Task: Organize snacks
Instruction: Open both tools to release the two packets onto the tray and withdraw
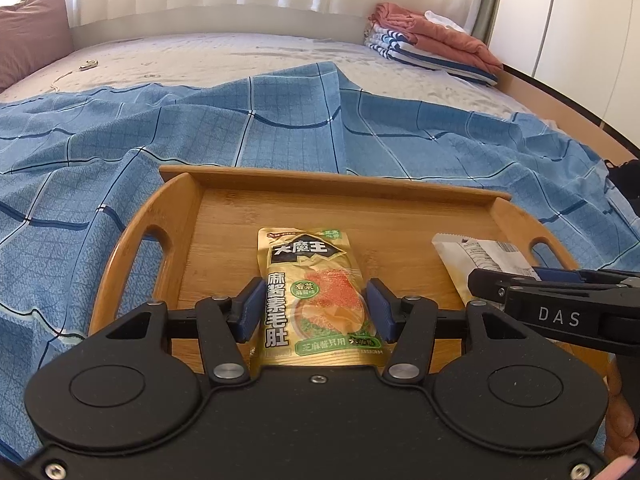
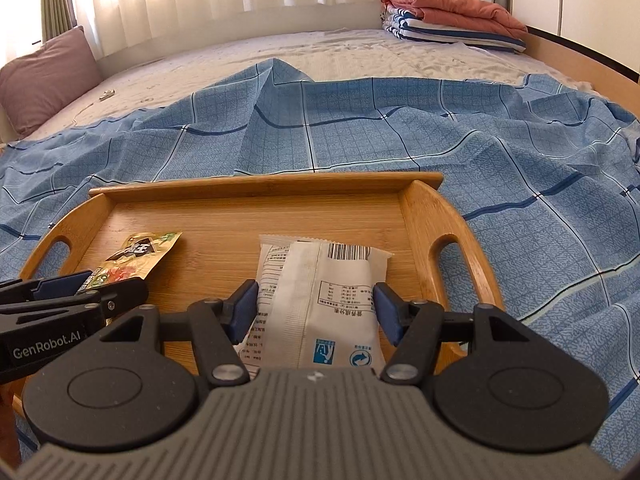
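A wooden tray [image 1: 320,184] [image 2: 260,184] with cut-out handles rests on a blue checked sheet. My left gripper [image 1: 316,300] [image 2: 60,292] is shut on a yellow-green snack packet [image 1: 308,256] [image 2: 140,254]. Its blue pads press both long edges, and the packet points forward over the tray's left half. My right gripper [image 2: 316,304] [image 1: 520,280] is shut on a white snack packet [image 2: 328,276] [image 1: 476,256] with a barcode, clamped at both sides over the tray's right half. The near ends of both packets are hidden behind the gripper bodies.
The blue checked sheet [image 1: 240,128] lies rumpled over the near half of a bed. Folded blankets [image 2: 452,16] are stacked at the far right corner, and a pink pillow [image 2: 48,76] sits far left. A small cable [image 1: 88,65] lies on the mattress. Curtains hang behind.
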Available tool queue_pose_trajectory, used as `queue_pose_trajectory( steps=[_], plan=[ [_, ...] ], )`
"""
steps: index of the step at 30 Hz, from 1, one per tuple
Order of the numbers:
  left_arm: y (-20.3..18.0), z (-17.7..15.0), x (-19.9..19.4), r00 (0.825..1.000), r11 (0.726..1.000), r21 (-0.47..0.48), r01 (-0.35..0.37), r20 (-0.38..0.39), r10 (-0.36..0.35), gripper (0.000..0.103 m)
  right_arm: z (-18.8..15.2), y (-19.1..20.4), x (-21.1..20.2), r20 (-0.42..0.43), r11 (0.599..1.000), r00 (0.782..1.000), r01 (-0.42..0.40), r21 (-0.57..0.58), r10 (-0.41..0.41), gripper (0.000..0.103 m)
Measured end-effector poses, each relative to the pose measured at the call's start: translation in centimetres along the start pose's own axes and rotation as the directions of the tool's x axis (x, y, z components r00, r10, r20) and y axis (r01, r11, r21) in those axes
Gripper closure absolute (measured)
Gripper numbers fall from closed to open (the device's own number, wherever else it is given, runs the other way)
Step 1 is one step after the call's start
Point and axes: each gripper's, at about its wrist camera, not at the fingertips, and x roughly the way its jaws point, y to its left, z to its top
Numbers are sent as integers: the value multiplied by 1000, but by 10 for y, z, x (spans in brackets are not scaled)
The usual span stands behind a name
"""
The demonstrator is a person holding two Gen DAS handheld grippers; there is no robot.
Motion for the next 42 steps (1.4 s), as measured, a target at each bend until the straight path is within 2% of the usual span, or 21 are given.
queue_pose_trajectory(
  steps=[14,17,19,21,23,25,33,42],
  plan=[
    [-1,-5,4,1000,1000,18,-17,-7,17,45,-1,1,1,-5,1000,1000,-1,3,1,38],
    [-2,-6,4,1000,999,37,-24,-8,24,43,-1,2,1,-6,1000,1000,2,6,-2,34],
    [-2,-7,3,1000,999,41,-27,-7,28,42,-1,1,1,-8,1000,1000,5,12,-5,27],
    [0,-6,1,1000,999,34,-25,-3,25,40,-1,-1,1,-6,1000,1000,0,23,1,26],
    [1,-5,-3,1000,1000,21,-18,4,18,28,-1,-3,0,-6,999,1000,-9,38,9,23],
    [2,-4,-8,1000,1000,25,-5,19,4,21,-1,-5,-2,-2,999,1000,-13,51,13,14],
    [-1,-1,-42,999,998,57,-4,54,1,15,1,-5,-26,31,997,999,-35,62,33,10],
    [-2,-18,-110,995,993,113,17,97,-28,10,-9,-7,-80,104,997,992,-72,39,67,6]
  ],
)
